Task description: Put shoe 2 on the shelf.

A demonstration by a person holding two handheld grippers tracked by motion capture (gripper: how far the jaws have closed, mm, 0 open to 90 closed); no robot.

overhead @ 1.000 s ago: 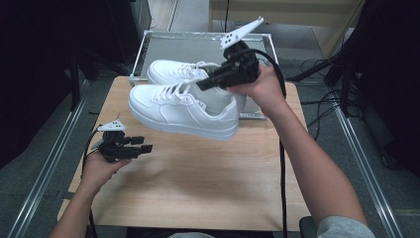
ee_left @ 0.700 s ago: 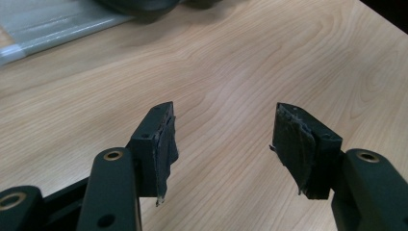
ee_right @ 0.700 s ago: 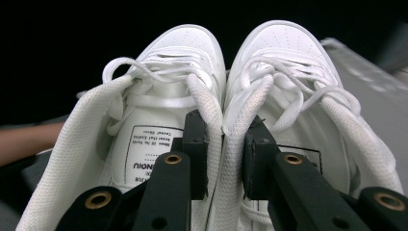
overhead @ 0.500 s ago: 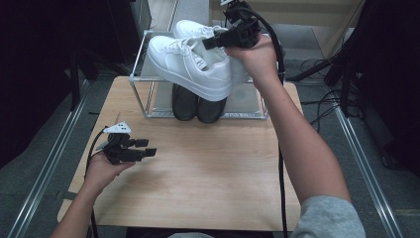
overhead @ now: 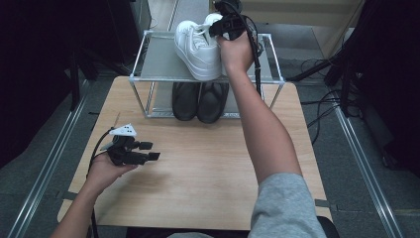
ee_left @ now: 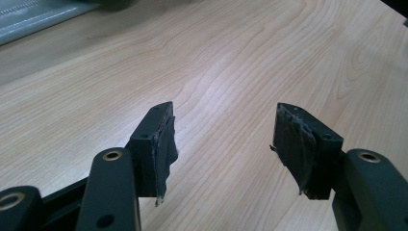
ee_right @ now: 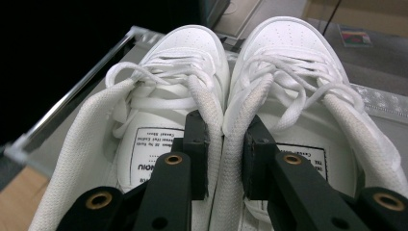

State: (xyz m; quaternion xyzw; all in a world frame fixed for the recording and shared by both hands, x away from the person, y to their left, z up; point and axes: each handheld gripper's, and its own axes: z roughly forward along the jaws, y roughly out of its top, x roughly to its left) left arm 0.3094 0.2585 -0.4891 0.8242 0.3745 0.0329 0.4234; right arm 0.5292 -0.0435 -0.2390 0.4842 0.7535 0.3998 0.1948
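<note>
The pair of white sneakers point(ee_right: 211, 110) is held together by the right gripper point(ee_right: 223, 159), whose jaws are clamped on the two inner collars pressed side by side. In the high view the pair point(overhead: 198, 47) is seen over the top shelf of the metal rack point(overhead: 158, 64), at twelve o'clock on the table point(overhead: 208, 163); whether the soles rest on the shelf cannot be told, and one shoe is largely covered by the right hand point(overhead: 236, 49). Black shoes point(overhead: 198, 101) are half hidden on the lower shelf. At eight o'clock the left gripper point(overhead: 150, 150) is held over bare wood, jaws apart and empty.
</note>
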